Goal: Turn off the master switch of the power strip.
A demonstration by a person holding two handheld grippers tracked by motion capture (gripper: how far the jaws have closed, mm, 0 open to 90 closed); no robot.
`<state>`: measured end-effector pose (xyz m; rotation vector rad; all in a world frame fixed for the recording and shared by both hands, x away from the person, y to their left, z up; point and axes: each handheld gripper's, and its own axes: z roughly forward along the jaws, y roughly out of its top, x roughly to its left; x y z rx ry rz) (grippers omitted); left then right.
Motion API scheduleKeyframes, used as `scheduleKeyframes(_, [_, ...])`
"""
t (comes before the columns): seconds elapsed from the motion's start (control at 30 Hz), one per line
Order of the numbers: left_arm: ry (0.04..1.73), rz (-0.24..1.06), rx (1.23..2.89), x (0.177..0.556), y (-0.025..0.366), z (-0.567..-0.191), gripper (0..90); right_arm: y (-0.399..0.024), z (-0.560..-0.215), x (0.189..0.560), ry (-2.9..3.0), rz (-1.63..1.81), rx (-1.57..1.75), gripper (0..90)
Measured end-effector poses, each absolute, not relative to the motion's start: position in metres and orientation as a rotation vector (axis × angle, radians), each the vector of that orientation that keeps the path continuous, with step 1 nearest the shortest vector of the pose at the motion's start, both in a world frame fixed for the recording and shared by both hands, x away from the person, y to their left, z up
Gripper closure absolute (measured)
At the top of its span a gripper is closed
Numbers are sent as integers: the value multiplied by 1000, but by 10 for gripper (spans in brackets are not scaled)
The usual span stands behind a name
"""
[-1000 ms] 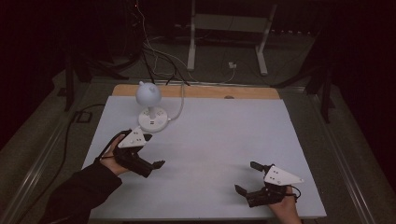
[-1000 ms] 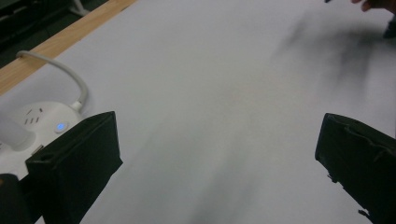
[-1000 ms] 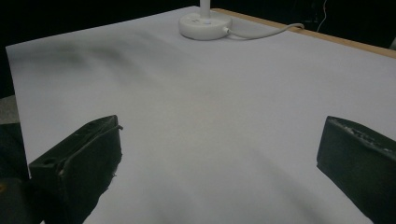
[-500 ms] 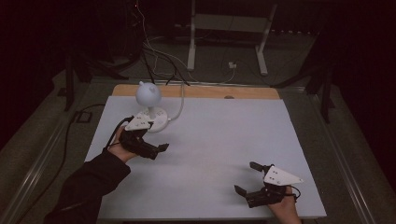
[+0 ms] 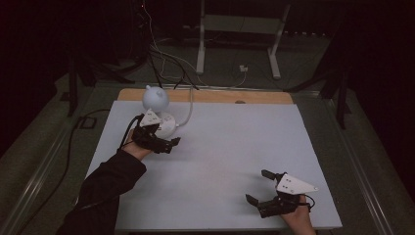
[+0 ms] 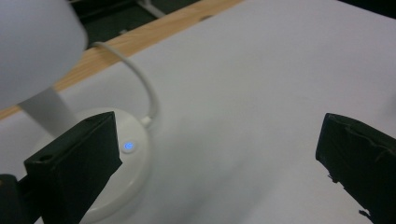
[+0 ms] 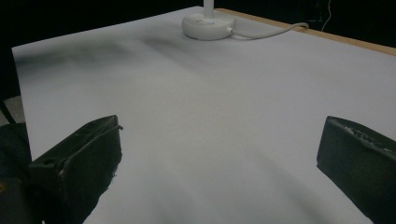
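A small white desk lamp stands at the table's far left, with a round head [image 5: 155,98] over a disc base [image 5: 168,125]. My left gripper [image 5: 170,145] is open right beside the base, on its near side, with nothing between its jaws. In the left gripper view the base [image 6: 122,185] carries a blue-lit button [image 6: 128,146] just past the left jaw, and the head [image 6: 32,46] looms at top left. My right gripper [image 5: 257,186] is open over the near right of the table, holding nothing. The base [image 7: 208,25] is far ahead of it.
The lamp's white cable [image 5: 186,113] curls off the base toward the wooden back edge [image 5: 220,96]. The table top [image 5: 235,142] is a plain white sheet. Beyond it are dark floor, cables and a metal stand [image 5: 237,29].
My left gripper has moved away from the person and slightly right, up to the lamp's base. The right gripper has stayed where it was.
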<state>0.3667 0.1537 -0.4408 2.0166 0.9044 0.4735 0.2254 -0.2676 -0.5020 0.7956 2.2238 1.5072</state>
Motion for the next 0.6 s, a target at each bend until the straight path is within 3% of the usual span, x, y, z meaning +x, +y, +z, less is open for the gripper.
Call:
scheduleKeyframes(0.3, [1026,523,1974,379,150,-457,3,-268,-503,226,2228,1510,796,0])
scheduleKeyframes(0.6, [1130,456,1932,392,147,-463,25,-268,-502,226,2223,1519,797,0])
